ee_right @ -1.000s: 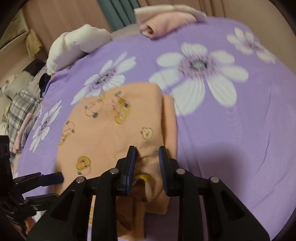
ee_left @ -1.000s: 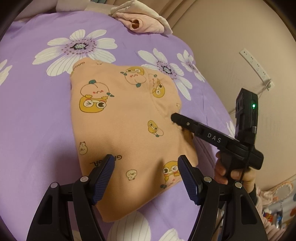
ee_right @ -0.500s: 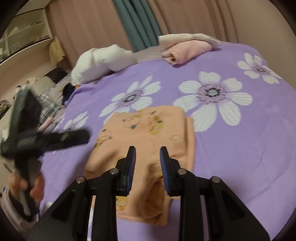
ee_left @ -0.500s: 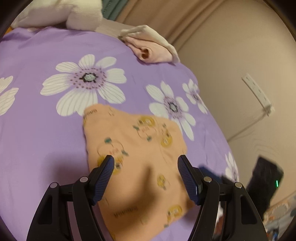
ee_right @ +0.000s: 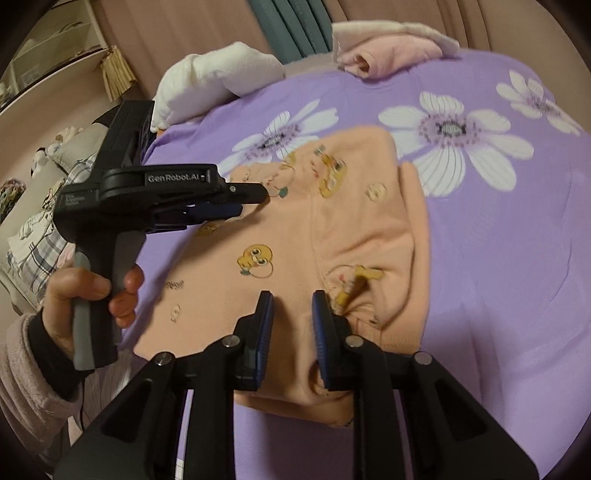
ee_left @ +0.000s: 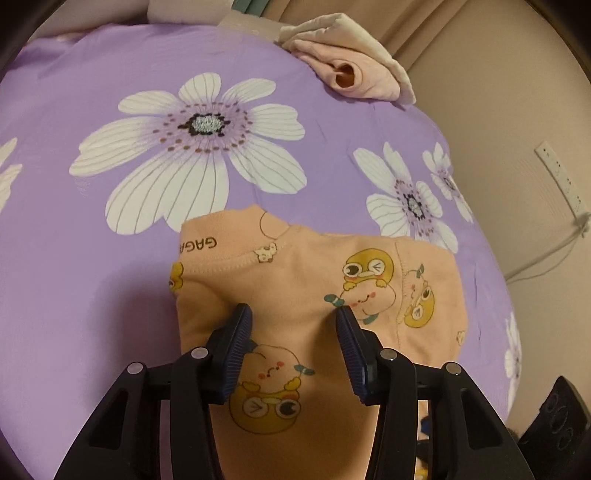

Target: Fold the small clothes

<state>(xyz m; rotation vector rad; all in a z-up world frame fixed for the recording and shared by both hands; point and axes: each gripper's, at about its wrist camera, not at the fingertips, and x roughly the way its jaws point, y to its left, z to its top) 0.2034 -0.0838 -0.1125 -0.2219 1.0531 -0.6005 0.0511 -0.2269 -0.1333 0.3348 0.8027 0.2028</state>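
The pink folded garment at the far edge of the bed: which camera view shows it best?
The left wrist view. There the pink folded garment is large and sharp, its rolled opening facing the camera, with a cream cloth over it. The right wrist view shows the same garment smaller and near the top edge.

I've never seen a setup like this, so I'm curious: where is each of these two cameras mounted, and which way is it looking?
Left wrist: sits on the left gripper, looking forward along its open fingers at the orange garment on the purple bedspread; only the gripper shows.
Right wrist: sits on the right gripper, looking across the same garment; the left gripper and the person's left hand appear at left.
Shared: the orange garment, the bedspread, and the pink folded clothes at the far edge.
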